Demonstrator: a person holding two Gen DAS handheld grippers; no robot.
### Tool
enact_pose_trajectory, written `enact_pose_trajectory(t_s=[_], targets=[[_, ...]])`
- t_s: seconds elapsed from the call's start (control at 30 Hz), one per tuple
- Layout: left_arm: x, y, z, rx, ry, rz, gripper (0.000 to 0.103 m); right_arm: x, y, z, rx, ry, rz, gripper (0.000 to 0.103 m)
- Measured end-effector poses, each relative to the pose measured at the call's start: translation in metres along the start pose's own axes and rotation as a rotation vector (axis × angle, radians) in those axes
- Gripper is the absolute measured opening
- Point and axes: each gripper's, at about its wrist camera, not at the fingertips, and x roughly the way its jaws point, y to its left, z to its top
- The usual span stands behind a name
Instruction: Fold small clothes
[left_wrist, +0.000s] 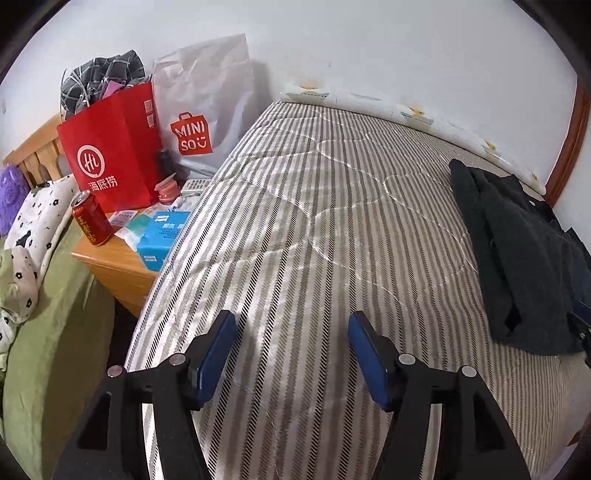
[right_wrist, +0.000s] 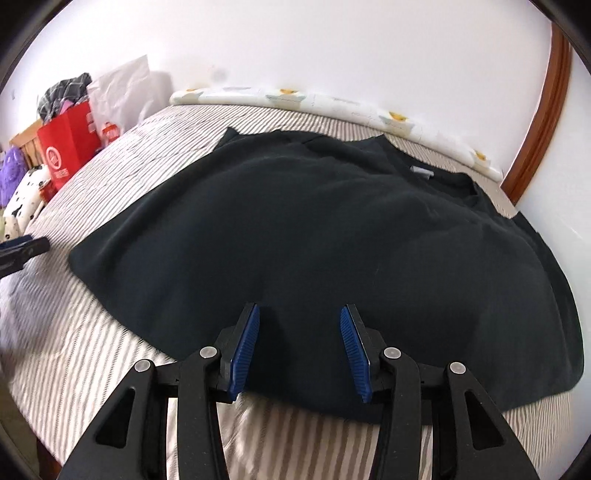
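Observation:
A black garment (right_wrist: 314, 221) lies spread flat on the striped mattress (right_wrist: 92, 350), its neck with a grey label (right_wrist: 421, 170) toward the wall. My right gripper (right_wrist: 299, 310) hovers open over the garment's near hem, with nothing pinched between its blue pads. In the left wrist view the same garment (left_wrist: 524, 258) lies folded over at the right edge. My left gripper (left_wrist: 292, 321) stands open above bare mattress (left_wrist: 314, 203), well left of the cloth and holding nothing. It also shows at the left edge of the right wrist view as the left gripper's tip (right_wrist: 22, 251).
A wooden nightstand (left_wrist: 110, 266) left of the bed carries a red paper bag (left_wrist: 110, 147), a white shopping bag (left_wrist: 207, 110), a red can (left_wrist: 90, 221) and a blue tissue pack (left_wrist: 162, 236). A white padded strip (left_wrist: 406, 110) runs along the wall. A green cover (left_wrist: 48, 332) lies far left.

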Motion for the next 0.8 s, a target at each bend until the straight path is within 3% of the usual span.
enact_pose_trajectory(t_s=[0.3,0.57,0.8], targets=[[0.006,-0.006,0.003,0.032,0.001,0.034,0.071,-0.015,0.073,-0.006,-0.165,-0.057,0.056,0.053],[0.008,-0.002,0.004,0.029,0.009,0.025,0.076,0.005,0.116,-0.005,-0.336,-0.077,-0.027,0.054],[0.008,-0.004,0.003,0.033,0.005,0.027,0.078,0.020,0.140,0.007,-0.438,-0.138,-0.151,0.057]])
